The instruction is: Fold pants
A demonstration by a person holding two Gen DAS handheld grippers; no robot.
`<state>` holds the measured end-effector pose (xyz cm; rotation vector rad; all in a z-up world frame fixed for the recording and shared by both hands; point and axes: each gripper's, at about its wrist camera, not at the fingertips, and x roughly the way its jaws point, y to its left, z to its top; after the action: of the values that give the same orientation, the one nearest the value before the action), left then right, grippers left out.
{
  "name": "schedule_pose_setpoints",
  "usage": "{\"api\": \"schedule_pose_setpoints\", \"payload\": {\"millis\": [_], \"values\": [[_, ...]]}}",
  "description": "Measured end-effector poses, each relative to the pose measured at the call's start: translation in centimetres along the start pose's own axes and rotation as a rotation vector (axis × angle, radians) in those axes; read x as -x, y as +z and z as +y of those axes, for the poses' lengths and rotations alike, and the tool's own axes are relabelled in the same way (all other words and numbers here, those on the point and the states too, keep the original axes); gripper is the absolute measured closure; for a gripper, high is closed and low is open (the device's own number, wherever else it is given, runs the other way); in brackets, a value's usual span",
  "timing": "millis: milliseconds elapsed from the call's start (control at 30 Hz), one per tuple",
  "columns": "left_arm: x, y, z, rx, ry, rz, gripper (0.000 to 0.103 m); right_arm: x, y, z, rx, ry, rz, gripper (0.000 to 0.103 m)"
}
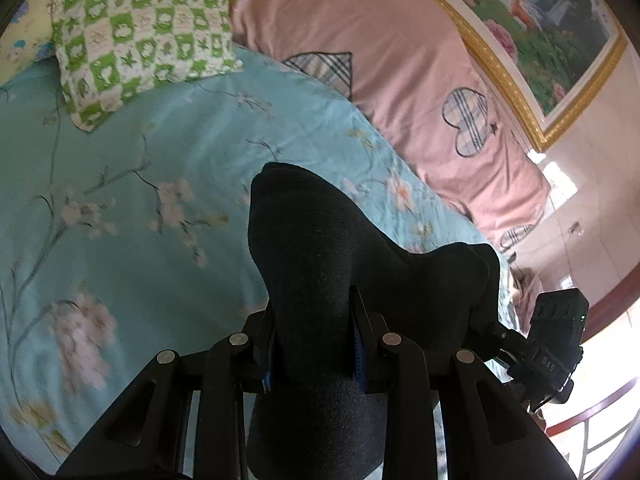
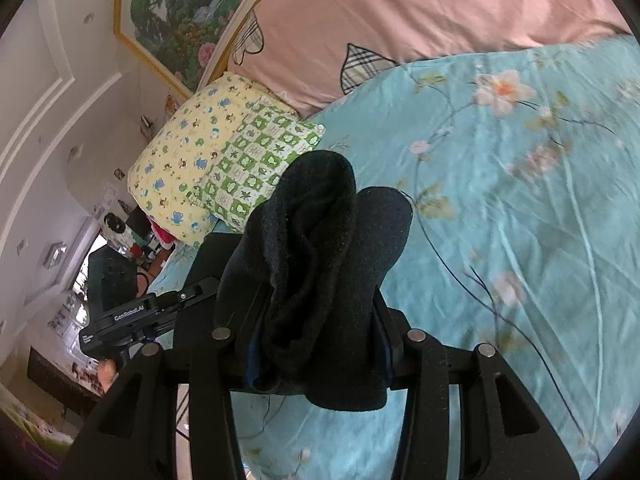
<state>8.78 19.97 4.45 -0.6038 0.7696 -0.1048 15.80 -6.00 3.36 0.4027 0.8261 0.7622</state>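
Holding the dark pants (image 1: 316, 264) bunched between my left gripper (image 1: 314, 344) and my right gripper (image 2: 320, 336), both clamped on thick folds, I see the cloth span sideways between them, above the blue floral bedsheet (image 1: 140, 200) lying ahead and below.

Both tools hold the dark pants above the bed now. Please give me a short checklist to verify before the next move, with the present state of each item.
1. Left tool shut on the pants: ok, cloth fills the gap between its fingers.
2. Right tool shut on the pants: ok, bunched cloth is clamped.
3. Blue floral sheet ahead free of other things: ok, in the part that shows.
4. Green checked pillow apart from the pants: ok.
5. Pants hanging flat, no twist: cannot tell, the lower part is hidden.
6. Both tools gripping matching edges: cannot tell.
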Motion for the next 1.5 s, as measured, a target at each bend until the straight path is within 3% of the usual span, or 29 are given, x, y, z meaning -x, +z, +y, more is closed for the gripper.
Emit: {"api": "schedule_pose_setpoints", "payload": {"millis": [567,1133,1500], "values": [[-2.7,4.2,3.7,0.03,0.123,-0.032,0.074,-9.2,4.8,-0.8,0.037,0.015,0.064,0.057],[-4.8,4.5,5.4,0.019,0.177,-0.032,0.074,-12.5,6.1,-2.0,0.074,-0.009,0.096,0.055],[-5.5,3.7,6.3,0.016,0.215,-0.028,0.055,-12.6,5.3,-4.5,0.058,-0.068,0.095,0.044]]}}
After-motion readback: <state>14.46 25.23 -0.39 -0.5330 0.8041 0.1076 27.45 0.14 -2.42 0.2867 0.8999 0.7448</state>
